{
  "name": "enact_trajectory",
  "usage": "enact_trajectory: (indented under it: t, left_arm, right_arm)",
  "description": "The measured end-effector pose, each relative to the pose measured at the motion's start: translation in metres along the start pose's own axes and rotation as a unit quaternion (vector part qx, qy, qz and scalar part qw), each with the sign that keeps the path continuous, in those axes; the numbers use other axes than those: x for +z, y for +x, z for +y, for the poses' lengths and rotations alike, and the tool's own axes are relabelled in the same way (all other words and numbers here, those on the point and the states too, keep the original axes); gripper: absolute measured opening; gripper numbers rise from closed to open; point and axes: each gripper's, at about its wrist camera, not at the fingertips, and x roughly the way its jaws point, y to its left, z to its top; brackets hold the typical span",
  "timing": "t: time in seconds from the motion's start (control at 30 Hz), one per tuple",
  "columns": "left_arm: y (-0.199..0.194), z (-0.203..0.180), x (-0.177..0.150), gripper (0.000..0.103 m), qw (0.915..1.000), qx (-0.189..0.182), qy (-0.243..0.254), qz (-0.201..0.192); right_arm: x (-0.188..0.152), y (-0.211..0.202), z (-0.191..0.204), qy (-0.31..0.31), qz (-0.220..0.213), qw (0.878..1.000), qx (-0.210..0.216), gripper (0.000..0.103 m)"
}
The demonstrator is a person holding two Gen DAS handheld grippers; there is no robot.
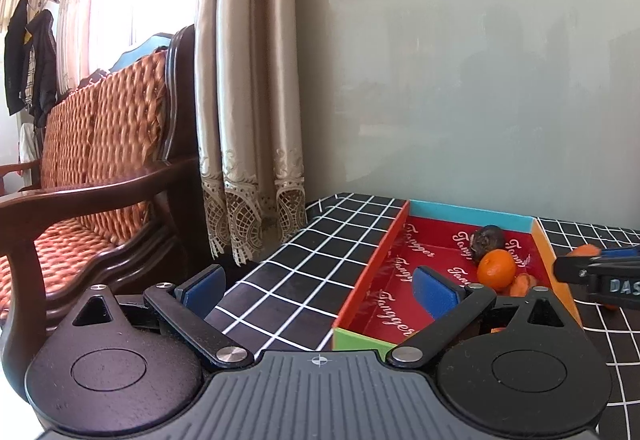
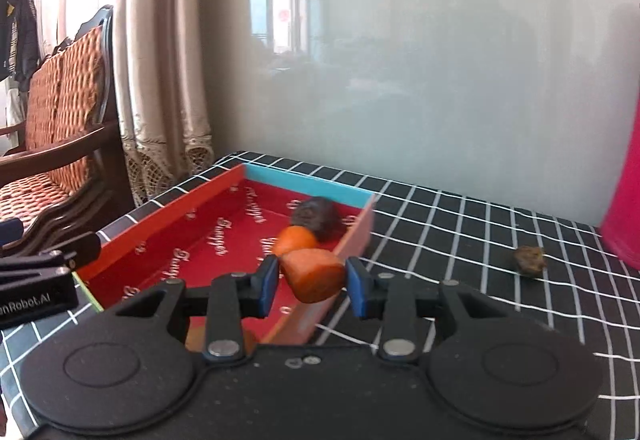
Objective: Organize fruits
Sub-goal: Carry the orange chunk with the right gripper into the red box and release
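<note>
A shallow red tray (image 1: 472,214) with coloured walls lies on the black checked tablecloth. Inside it, at the far right corner, sit a dark wrinkled fruit (image 1: 486,240), a mandarin (image 1: 496,268) and orange pieces (image 1: 524,284). My left gripper (image 1: 320,290) stands open over the tray's near left corner and grips nothing. My right gripper (image 2: 312,280) is shut on an orange chunk (image 2: 316,274), held above the tray's right wall (image 2: 356,236). Behind the chunk lie the mandarin (image 2: 294,238) and the dark fruit (image 2: 318,218). The right gripper's tip (image 1: 600,272) also shows at the edge of the left wrist view.
A small brown lumpy fruit (image 2: 530,260) lies on the cloth to the right of the tray. A pink object (image 2: 624,200) stands at the far right edge. A grey wall runs behind the table. A wooden sofa (image 1: 100,168) and a curtain (image 1: 248,120) stand to the left.
</note>
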Motion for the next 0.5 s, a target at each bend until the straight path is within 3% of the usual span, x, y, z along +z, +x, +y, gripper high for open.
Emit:
enact_trajectory:
  t: [0.33, 0.5]
  left_arm:
    - [0.002, 0.017, -0.004, 0.099, 0.9998, 0.013, 0.008, 0.012]
    - [0.001, 0.017, -0.003, 0.099, 0.9999, 0.008, 0.004, 0.011]
  right_arm:
    - [-0.001, 0.014, 0.024, -0.016, 0.004, 1.0, 0.007, 0.037]
    - [0.001, 0.005, 0.015, -0.008, -0.01, 1.0, -0.004, 0.04]
